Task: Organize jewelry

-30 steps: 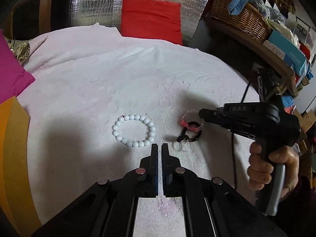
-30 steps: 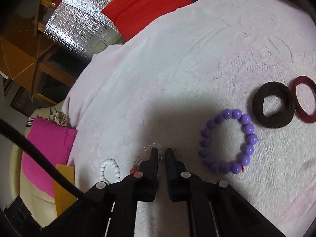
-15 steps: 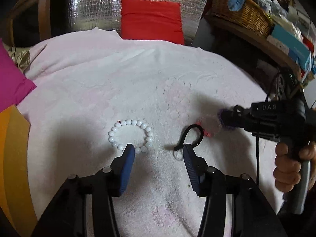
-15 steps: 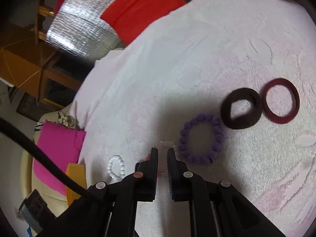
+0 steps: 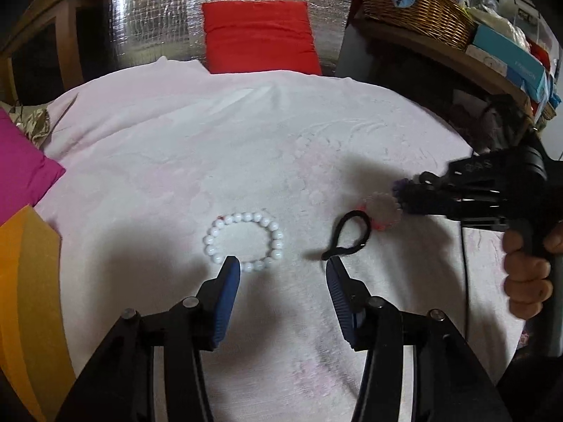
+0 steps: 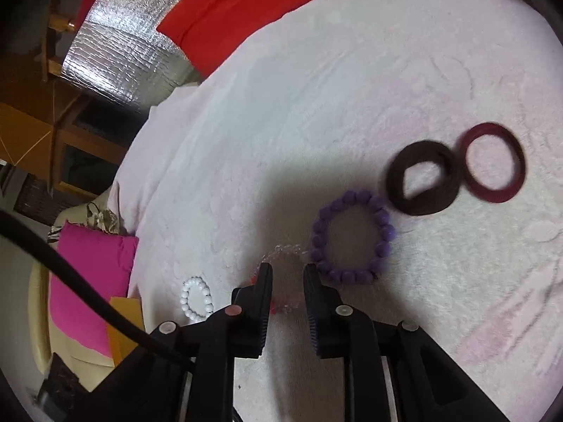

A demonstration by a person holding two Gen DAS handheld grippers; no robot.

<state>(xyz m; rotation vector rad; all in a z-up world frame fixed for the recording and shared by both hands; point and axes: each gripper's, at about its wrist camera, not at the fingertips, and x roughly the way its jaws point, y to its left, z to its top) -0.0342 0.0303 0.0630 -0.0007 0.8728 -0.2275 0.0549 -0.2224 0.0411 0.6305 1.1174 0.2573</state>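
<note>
On the pale pink cloth [image 5: 246,140] lie a white bead bracelet [image 5: 244,241], a thin black hair tie [image 5: 348,234] and a clear bracelet with red beads [image 5: 381,209]. My left gripper [image 5: 283,269] is open and empty, just short of the white bracelet and black tie. My right gripper [image 6: 288,270] is partly open with the clear bracelet [image 6: 285,251] lying between its fingertips. Beside it lie a purple bead bracelet [image 6: 352,237], a dark brown scrunchie [image 6: 422,177] and a maroon ring band [image 6: 492,161]. The white bracelet also shows in the right wrist view [image 6: 197,297].
A red cushion [image 5: 258,37] leans on a silver foil panel behind the cloth. A magenta cushion [image 5: 21,172] and orange board [image 5: 28,299] sit at the left. A shelf with a wicker basket [image 5: 415,7] and boxes stands at the right.
My left gripper opened wide and drew back from the black tie. My right gripper carried the clear bracelet rightward beside the purple one and has just opened its jaws.
</note>
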